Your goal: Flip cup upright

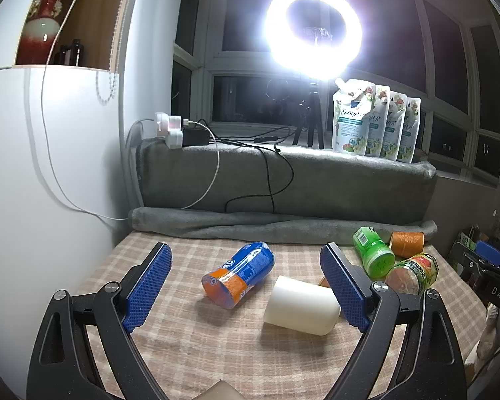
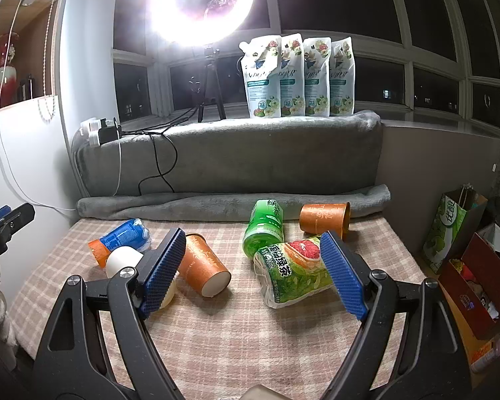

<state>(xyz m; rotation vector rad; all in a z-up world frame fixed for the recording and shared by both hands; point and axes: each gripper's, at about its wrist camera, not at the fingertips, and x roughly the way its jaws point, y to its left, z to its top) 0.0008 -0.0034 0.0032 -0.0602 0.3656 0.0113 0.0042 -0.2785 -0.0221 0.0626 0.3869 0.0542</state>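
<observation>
A cream-white cup (image 1: 301, 305) lies on its side on the checked tablecloth (image 1: 200, 350), close to my left gripper's right finger. It also shows in the right wrist view (image 2: 123, 260), partly behind my right gripper's left finger. An orange patterned cup (image 2: 205, 266) lies on its side, base toward me. A second orange cup (image 2: 325, 218) lies at the back; it shows in the left wrist view (image 1: 406, 241). My left gripper (image 1: 246, 258) is open and empty above the cloth. My right gripper (image 2: 253, 241) is open and empty.
A blue-and-orange can (image 1: 240, 275), a green bottle (image 2: 265, 228) and a grapefruit green-tea bottle (image 2: 291, 273) lie on the cloth. A grey blanket roll (image 2: 233, 203) lines the back. Boxes and a bag (image 2: 450, 230) stand at the right. A ring light (image 1: 313, 33) glares.
</observation>
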